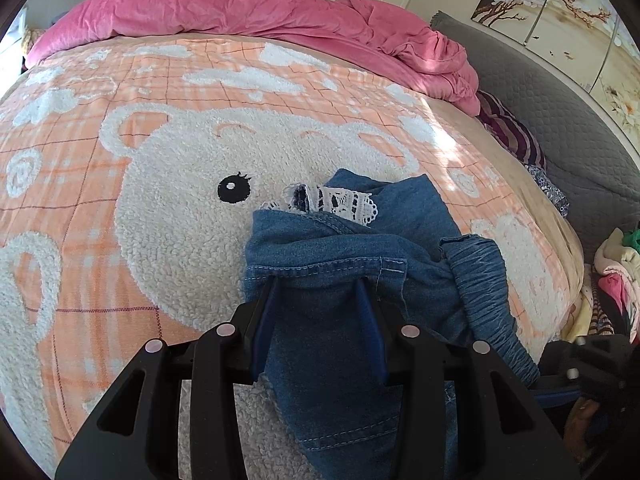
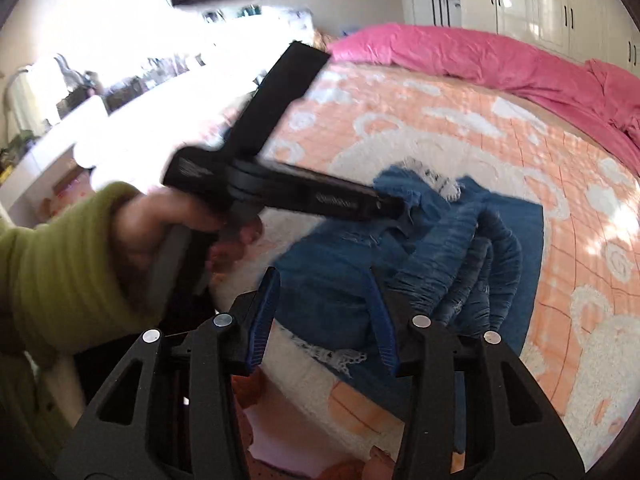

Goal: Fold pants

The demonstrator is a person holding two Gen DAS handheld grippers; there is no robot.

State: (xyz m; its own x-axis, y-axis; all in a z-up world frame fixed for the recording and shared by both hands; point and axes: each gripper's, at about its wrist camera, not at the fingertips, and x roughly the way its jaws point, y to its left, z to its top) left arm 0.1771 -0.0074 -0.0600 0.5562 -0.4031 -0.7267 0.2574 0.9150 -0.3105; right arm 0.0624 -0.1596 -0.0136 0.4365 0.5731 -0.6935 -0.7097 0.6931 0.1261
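Pants [image 1: 352,248]: a small pair in blue denim, with a gathered elastic waistband [image 1: 486,292] and white lace trim [image 1: 344,200] at the leg openings, lying bunched and partly folded on the bed. The bed carries a peach-and-white fleece blanket with a large white bear face [image 1: 200,184]; this bear face serves as the reference. The pants lie over the bear's right cheek area, just right of its black embroidered eye [image 1: 234,190], with the lace trim nearest the eye and the waistband on the side away from it.

Left claw [image 1: 320,292]: black frame, blue finger pads [image 1: 266,320]. The fingers stand apart with a layer of denim lying between and over them; a stitched hem crosses just beyond the fingertips. Whether the fabric is pinched cannot be told.

Right claw [image 2: 324,280]: same construction, fingers spread apart, positioned above the near edge of the pants [image 2: 400,240] and holding nothing visible. In the right wrist view, the left claw [image 2: 394,210] reaches into the denim fold, operated by the person's left hand [image 2: 168,232] emerging from a yellow-green sleeve [image 2: 60,264]. This view is motion-blurred.

A crumpled pink duvet [image 1: 260,12] lies along the bed edge beyond the bear face
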